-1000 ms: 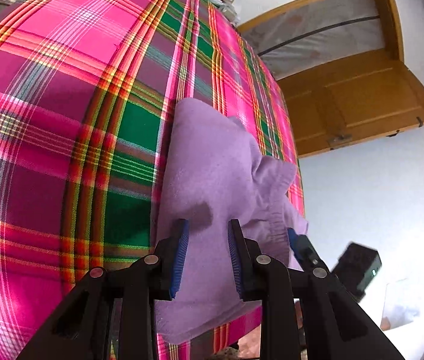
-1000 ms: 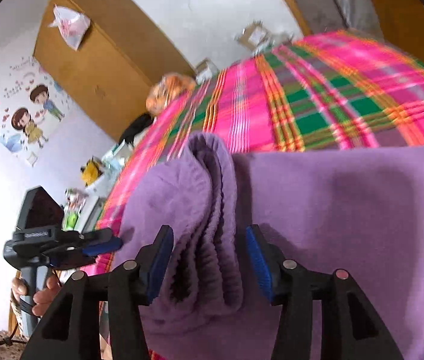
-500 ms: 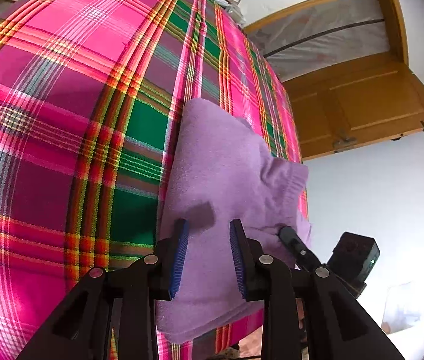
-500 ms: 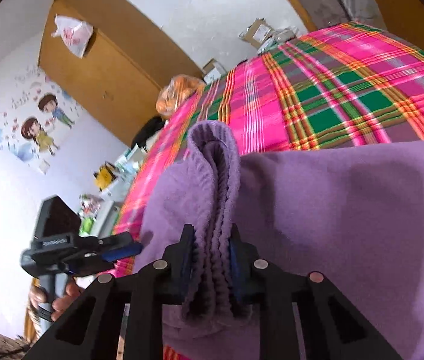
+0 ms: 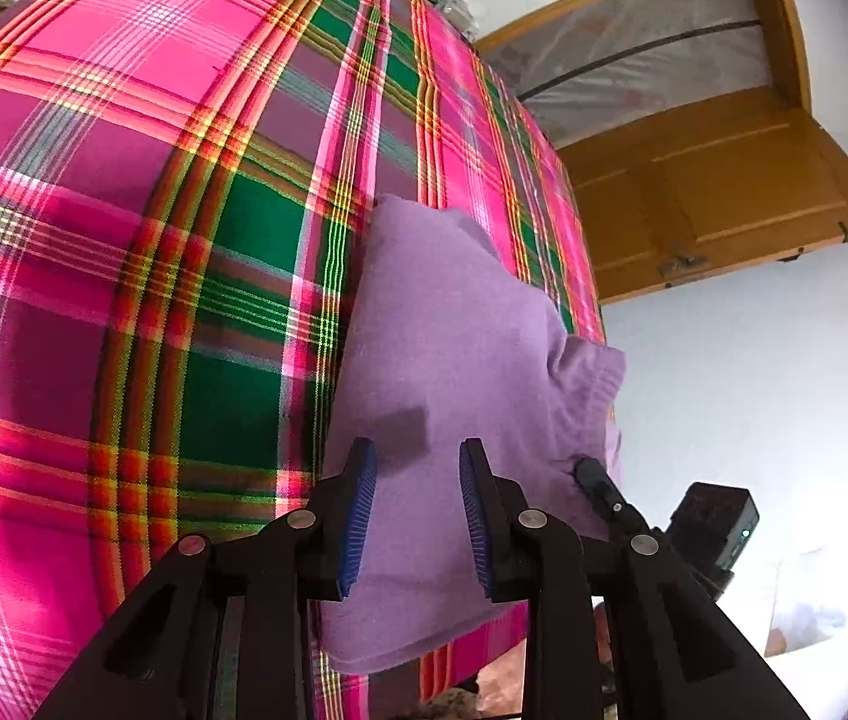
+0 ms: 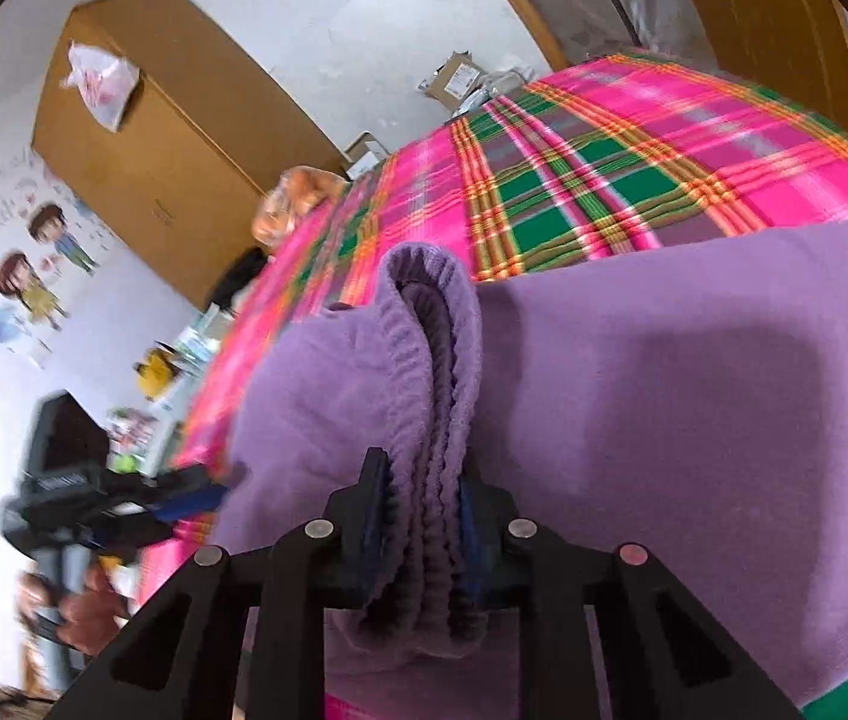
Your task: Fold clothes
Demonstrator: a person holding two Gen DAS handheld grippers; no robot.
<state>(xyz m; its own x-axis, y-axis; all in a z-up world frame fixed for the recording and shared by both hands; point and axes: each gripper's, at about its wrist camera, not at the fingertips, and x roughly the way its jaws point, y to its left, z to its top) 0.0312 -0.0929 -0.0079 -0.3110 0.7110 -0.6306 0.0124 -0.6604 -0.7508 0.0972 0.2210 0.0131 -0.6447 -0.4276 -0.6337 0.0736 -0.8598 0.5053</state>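
Pinching the ribbed hem [image 6: 424, 450] of the purple garment [image 6: 694, 420], the right gripper [image 6: 424, 516] has its fingers pressed on a bunched ridge of cloth that stands up between them; the log of the jaws reads as easing slightly open, yet the pads plainly bite the fabric. Toward 9 o'clock in the right view, the left gripper [image 6: 124, 498] sits blurred in a hand [image 6: 82, 606]. In the left view its fingers [image 5: 358, 510] are spread partway, hovering over the garment's near edge with cloth below the gap but nothing gripped. The garment lies at the bed's [image 5: 124, 240] near edge, on the plaid cover, stretching toward 12 o'clock. Beyond, at 2 o'clock, a wooden door [image 5: 724, 198].

The step in hand looks like taking hold of the hem to start a fold. The next move likely calls for the left fingers to drop and pinch the opposite corner, then both to lift and carry the edge toward 12 o'clock, evenly, without dragging the garment off the bed.
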